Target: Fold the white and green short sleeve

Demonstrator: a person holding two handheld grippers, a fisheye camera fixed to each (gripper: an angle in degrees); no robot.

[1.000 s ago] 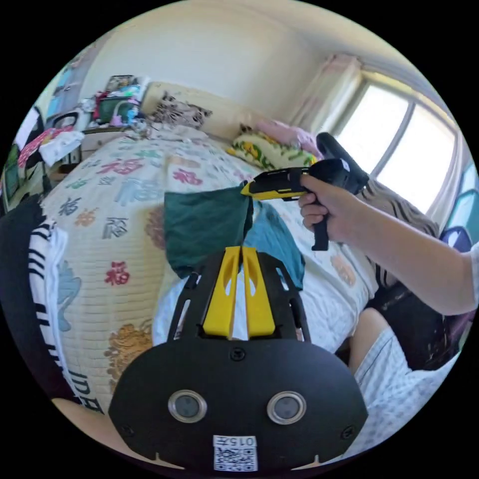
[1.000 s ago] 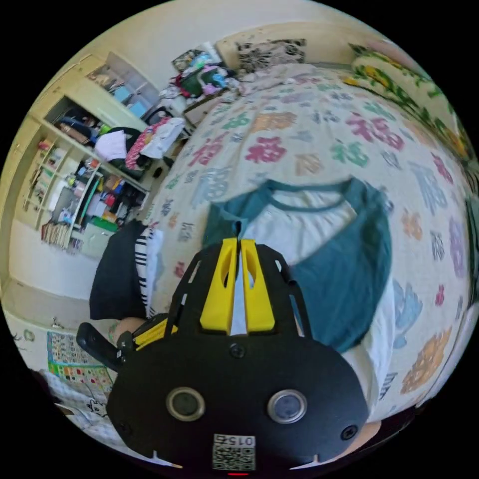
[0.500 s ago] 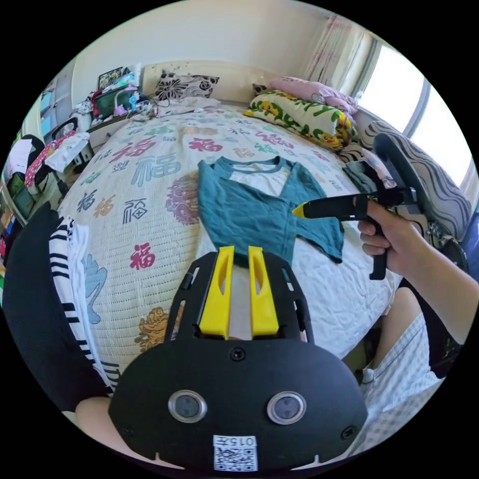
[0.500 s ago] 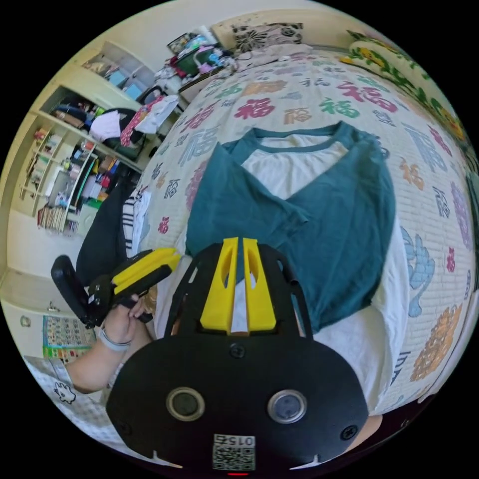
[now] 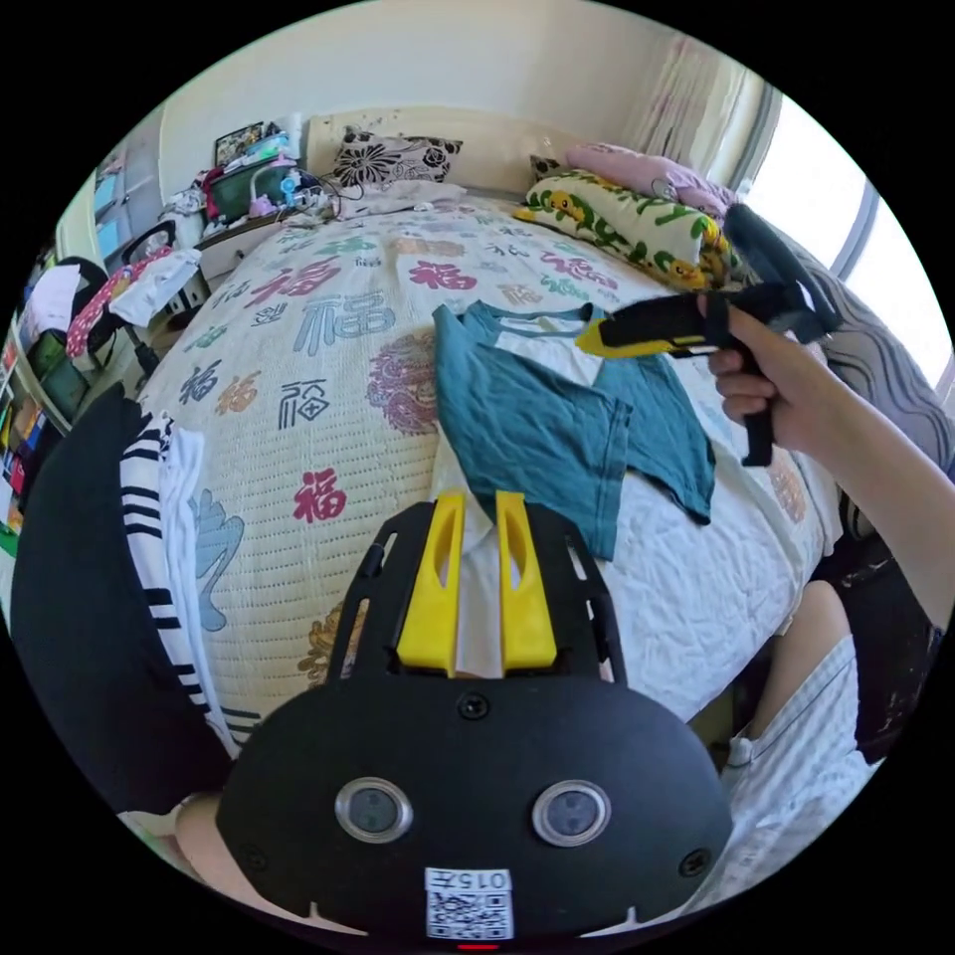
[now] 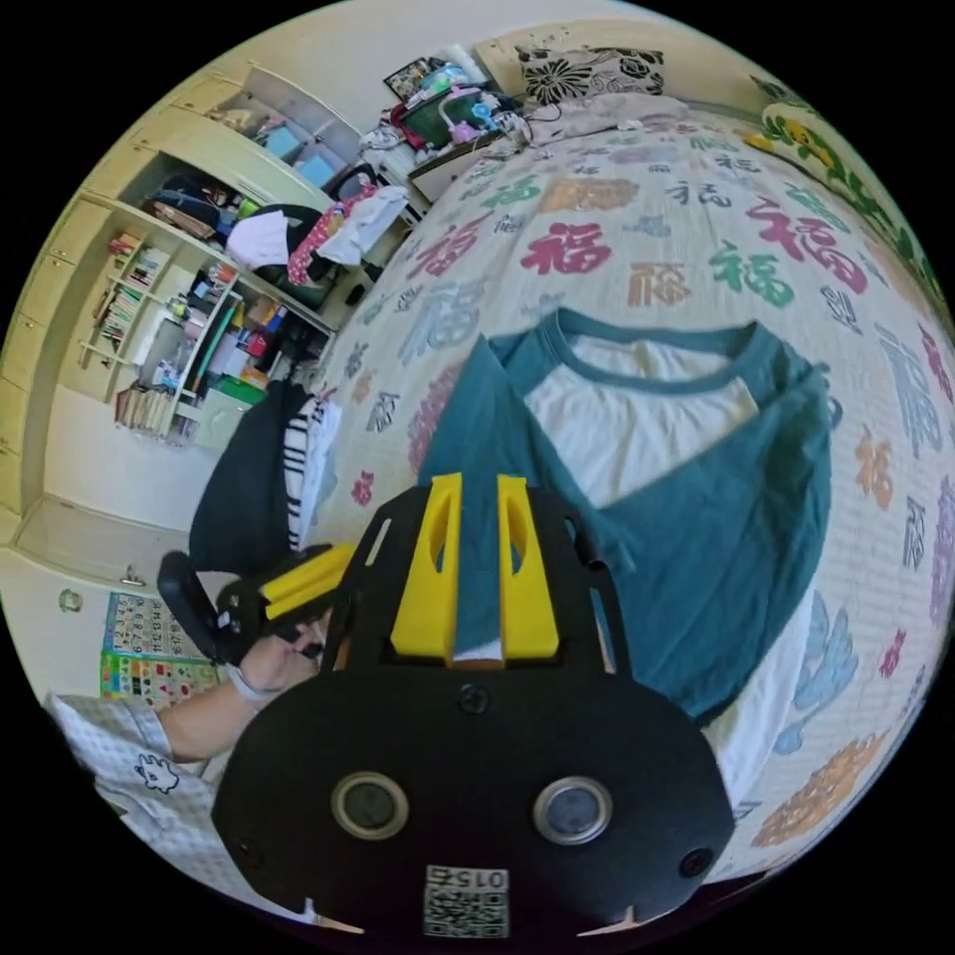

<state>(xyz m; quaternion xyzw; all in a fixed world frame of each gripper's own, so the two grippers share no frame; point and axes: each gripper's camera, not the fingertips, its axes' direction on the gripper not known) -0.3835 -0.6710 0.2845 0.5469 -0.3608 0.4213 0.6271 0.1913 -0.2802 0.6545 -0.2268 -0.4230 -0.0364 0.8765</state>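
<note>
The white and green short sleeve shirt (image 5: 527, 428) lies flat on the patterned bedspread (image 5: 298, 398), collar toward the headboard. Both teal sleeves are folded in over the white chest and overlap. My left gripper (image 5: 478, 500) hovers over the shirt's near white hem, open, gripping nothing. A hand holds my right gripper (image 5: 589, 340) above the collar area. In the right gripper view the shirt (image 6: 696, 537) spreads ahead of the right gripper (image 6: 479, 484), which hangs open above the left sleeve's edge. The left gripper (image 6: 338, 560) shows low at the left, in a hand.
A black and striped garment (image 5: 109, 557) lies at the bed's left edge. Pillows (image 5: 637, 214) line the right side near the window, and a flowered cushion (image 5: 393, 159) leans on the headboard. Cluttered shelves (image 6: 169, 328) stand beyond the bed. The person's leg (image 5: 796, 696) is at the right.
A second ago both grippers were shut on the teal sleeves, holding them up. The sleeves now lie folded across the chest, both grippers have let go, opened and pulled back.
</note>
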